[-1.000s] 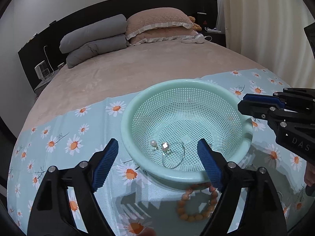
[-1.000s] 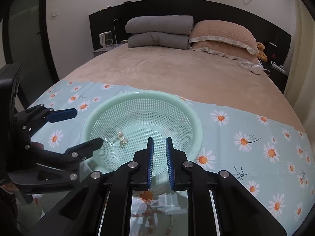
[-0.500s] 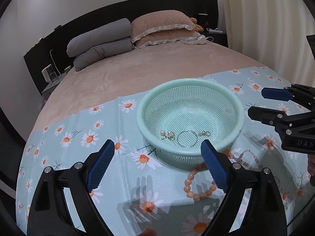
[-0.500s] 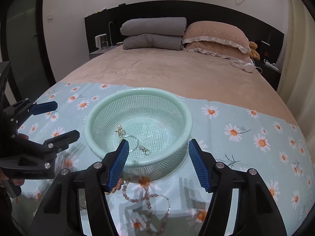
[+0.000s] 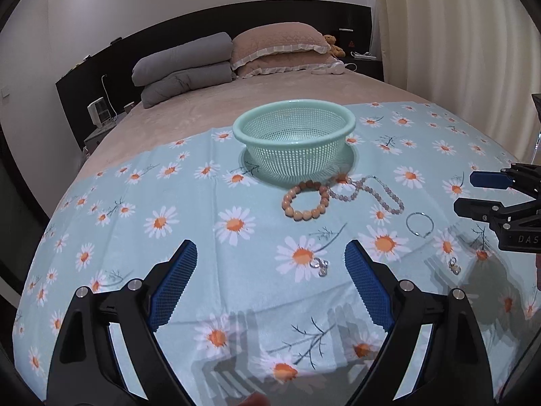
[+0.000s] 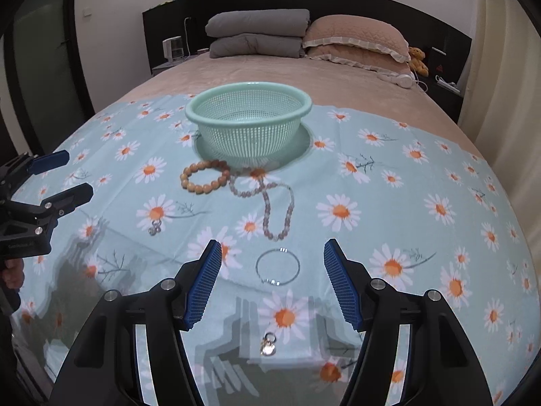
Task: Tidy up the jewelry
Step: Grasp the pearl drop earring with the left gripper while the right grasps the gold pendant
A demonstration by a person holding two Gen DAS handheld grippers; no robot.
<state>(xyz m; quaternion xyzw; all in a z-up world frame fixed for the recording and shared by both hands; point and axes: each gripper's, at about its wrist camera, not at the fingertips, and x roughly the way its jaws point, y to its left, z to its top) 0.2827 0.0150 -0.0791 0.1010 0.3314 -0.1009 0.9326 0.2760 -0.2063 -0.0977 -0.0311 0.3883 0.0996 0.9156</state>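
A mint mesh basket [image 5: 294, 135] [image 6: 248, 120] stands on the daisy cloth. In front of it lie a wooden bead bracelet [image 5: 306, 201] [image 6: 204, 177], a pale bead necklace [image 5: 368, 193] [image 6: 270, 206], a thin silver bangle [image 5: 419, 225] [image 6: 278, 266], one small earring pair [image 5: 319, 267] [image 6: 155, 228] and a second small earring [image 5: 453, 266] [image 6: 268, 345]. My left gripper [image 5: 270, 280] is open above the cloth near the first earring pair. My right gripper [image 6: 272, 284] is open, with the bangle between its fingers. Both are empty.
The daisy cloth [image 5: 203, 223] covers the near part of a beige bed. Grey and beige pillows [image 6: 304, 37] lie at the dark headboard. Curtains [image 5: 456, 34] hang on the right. White headphones [image 6: 399, 79] lie near the pillows.
Both grippers have pulled back and down from the basket. The right gripper opened from shut. The basket's inside, where jewelry lay, is now out of sight.
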